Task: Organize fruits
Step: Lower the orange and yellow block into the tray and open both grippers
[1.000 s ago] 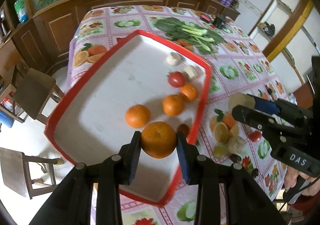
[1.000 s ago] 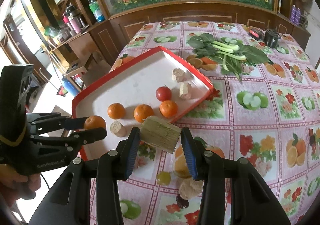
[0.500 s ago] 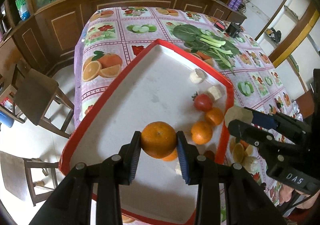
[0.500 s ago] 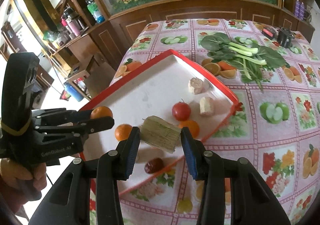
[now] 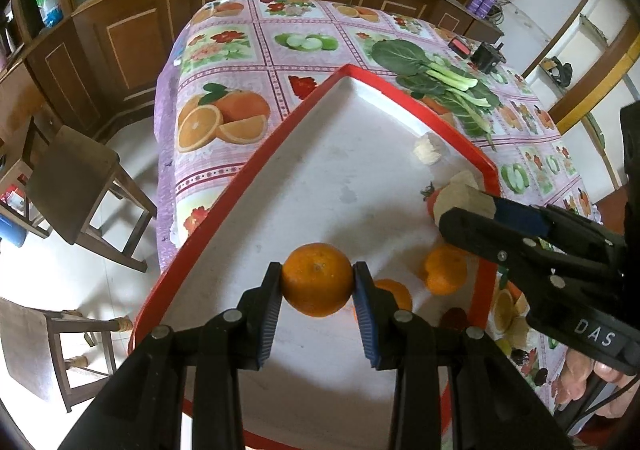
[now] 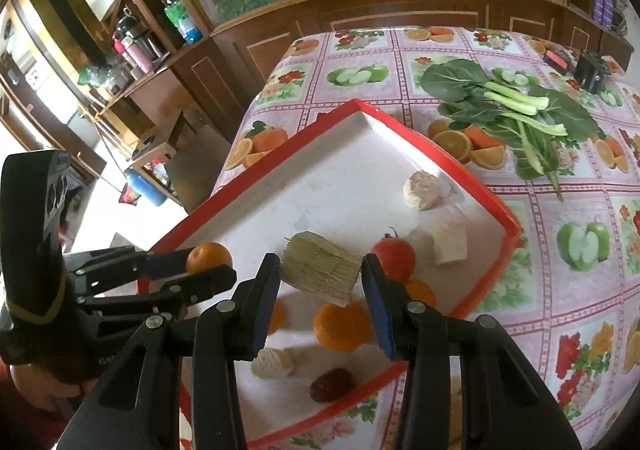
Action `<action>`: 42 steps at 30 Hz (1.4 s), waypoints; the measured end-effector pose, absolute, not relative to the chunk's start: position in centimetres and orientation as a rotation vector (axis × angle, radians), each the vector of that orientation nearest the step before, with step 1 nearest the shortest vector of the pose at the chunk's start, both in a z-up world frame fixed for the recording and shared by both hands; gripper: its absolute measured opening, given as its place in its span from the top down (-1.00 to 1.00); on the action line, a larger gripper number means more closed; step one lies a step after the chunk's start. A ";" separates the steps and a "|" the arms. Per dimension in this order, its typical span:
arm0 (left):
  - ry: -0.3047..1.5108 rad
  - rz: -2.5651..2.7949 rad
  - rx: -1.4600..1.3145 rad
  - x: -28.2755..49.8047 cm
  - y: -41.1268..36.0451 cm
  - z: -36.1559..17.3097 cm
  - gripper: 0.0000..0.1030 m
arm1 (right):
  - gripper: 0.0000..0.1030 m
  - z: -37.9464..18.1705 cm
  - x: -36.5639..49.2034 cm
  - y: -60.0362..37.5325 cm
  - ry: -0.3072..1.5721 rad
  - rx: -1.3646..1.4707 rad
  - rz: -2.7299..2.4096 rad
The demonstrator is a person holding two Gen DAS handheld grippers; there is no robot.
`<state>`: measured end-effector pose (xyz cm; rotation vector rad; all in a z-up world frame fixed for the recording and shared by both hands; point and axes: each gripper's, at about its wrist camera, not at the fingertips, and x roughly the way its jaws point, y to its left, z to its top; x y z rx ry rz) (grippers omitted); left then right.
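Note:
My left gripper is shut on an orange and holds it above the near left part of the red-rimmed white tray. My right gripper is shut on a pale, fibrous cut chunk over the tray's middle. Lying in the tray are other oranges, a red tomato, several pale cut chunks and a dark red date-like fruit. Each gripper shows in the other's view: the right gripper at the right, the left gripper at the left.
The tray lies on a table with a fruit-print cloth. Leafy greens lie beyond the tray, with a small black item and a red one at the far right. Wooden stools stand left of the table. A wooden cabinet wall is behind.
Both grippers have moved forward and a little down over the tray, each still holding its load. The tray's fruits now sit nearer and lower in both views.

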<state>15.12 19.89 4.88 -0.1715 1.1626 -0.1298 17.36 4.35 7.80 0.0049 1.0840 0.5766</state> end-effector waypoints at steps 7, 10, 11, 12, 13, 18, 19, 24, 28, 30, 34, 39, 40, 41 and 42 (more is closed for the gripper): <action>1.172 -0.128 -0.164 15.2 20.1 3.9 0.28 | 0.21 6.6 18.4 5.7 1.109 -0.015 0.567; 1.177 -0.128 -0.167 15.1 20.3 3.6 0.28 | 0.21 6.1 18.5 6.1 1.117 -0.027 0.564; 1.177 -0.127 -0.168 15.1 20.4 3.5 0.28 | 0.21 6.0 18.5 6.2 1.119 -0.030 0.563; 1.178 -0.126 -0.171 15.1 20.4 3.5 0.28 | 0.21 5.8 18.6 6.3 1.122 -0.032 0.561; 1.180 -0.127 -0.173 15.1 20.5 3.4 0.28 | 0.21 5.7 18.6 6.4 1.125 -0.035 0.559; 1.180 -0.127 -0.173 15.1 20.6 3.3 0.28 | 0.21 5.1 18.7 6.7 1.137 -0.057 0.550; 1.180 -0.128 -0.174 15.0 20.6 3.2 0.28 | 0.21 4.9 18.8 6.7 1.141 -0.062 0.547; 1.176 -0.128 -0.182 15.0 20.6 3.2 0.27 | 0.21 3.6 18.8 6.7 1.171 -0.073 0.528; 1.174 -0.129 -0.186 15.0 20.7 3.1 0.27 | 0.20 3.3 18.6 6.6 1.168 -0.074 0.524; 1.173 -0.129 -0.183 15.0 20.7 3.1 0.27 | 0.20 3.3 18.6 6.7 1.168 -0.079 0.520; 1.174 -0.126 -0.179 14.8 20.6 3.2 0.21 | 0.02 3.7 18.5 6.6 1.165 -0.070 0.517; 1.162 -0.122 -0.187 14.5 20.5 3.5 -0.12 | -0.07 5.0 18.1 6.1 1.126 -0.071 0.508; 1.160 -0.120 -0.185 14.4 20.4 3.5 -0.17 | -0.07 5.2 18.1 6.1 1.120 -0.070 0.506; 1.159 -0.116 -0.182 14.3 20.4 3.6 -0.21 | -0.07 5.6 17.9 5.7 1.110 -0.062 0.505; 1.157 -0.111 -0.179 14.1 20.3 3.7 -0.31 | -0.07 5.8 17.8 5.5 1.107 -0.056 0.505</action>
